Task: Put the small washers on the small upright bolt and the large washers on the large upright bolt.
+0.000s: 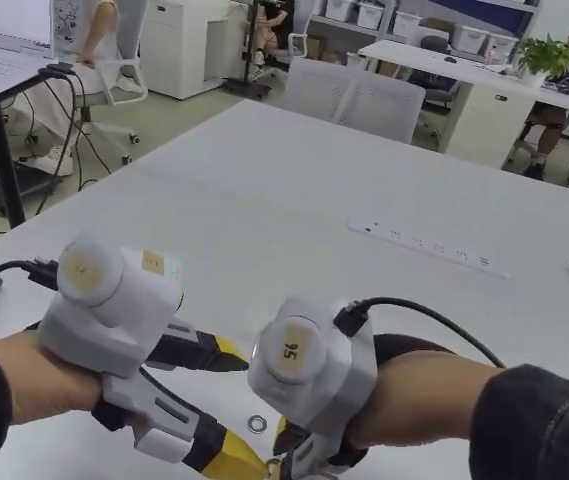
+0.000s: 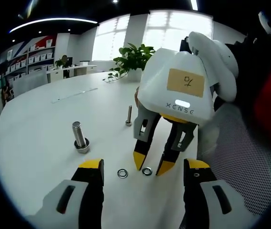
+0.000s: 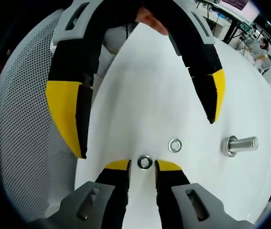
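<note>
In the head view, the left hand-held gripper was held low over the white worktop. It was spread wide and empty, and a loose washer lay flat between its jaws, just beside the right hand-held gripper. In the left gripper view, the right jaws were set narrowly apart around a second washer, and the large bolt and small bolt stood upright beyond. In the right gripper view, that second washer was seen between the tips, not yet clamped.
</note>
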